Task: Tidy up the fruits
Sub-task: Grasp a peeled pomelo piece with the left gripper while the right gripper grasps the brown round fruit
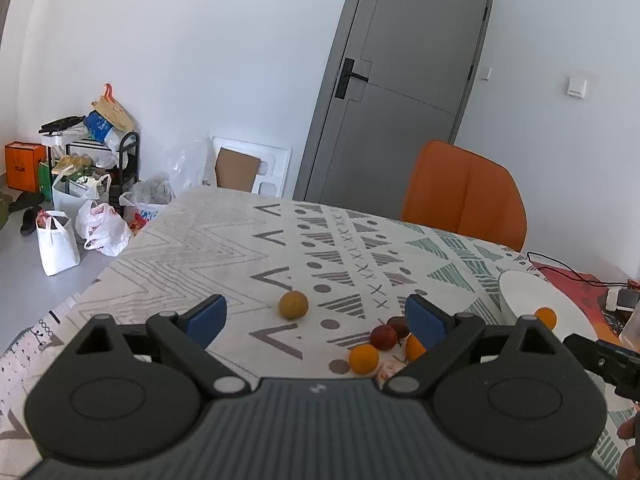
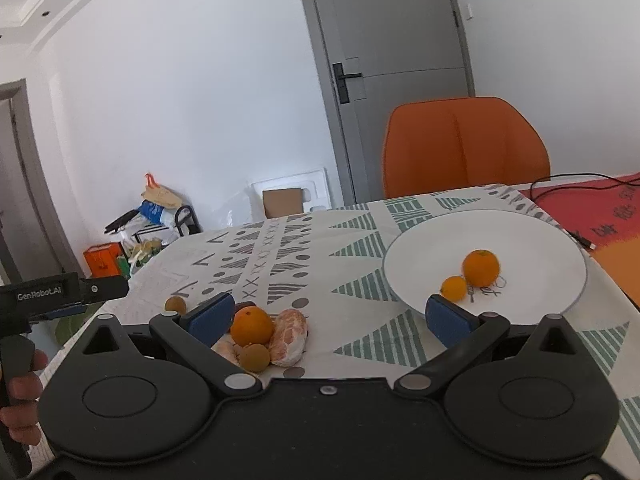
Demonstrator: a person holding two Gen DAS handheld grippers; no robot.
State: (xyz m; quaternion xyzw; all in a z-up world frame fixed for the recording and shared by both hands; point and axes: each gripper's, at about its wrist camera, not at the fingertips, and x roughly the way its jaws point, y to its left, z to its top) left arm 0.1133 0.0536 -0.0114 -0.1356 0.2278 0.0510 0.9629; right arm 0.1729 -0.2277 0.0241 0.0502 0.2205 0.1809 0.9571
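Both tongs, left and right, gape wide, empty. We risk nudging the loose fruit ahead off the desk.

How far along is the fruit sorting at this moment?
Early stage. Done: a large orange and a small orange sit on the white plate. In hand: nothing; the left gripper and right gripper are both open and empty. Left: the cluster with a peeled tangerine and the lone yellow-brown fruit on the tablecloth.
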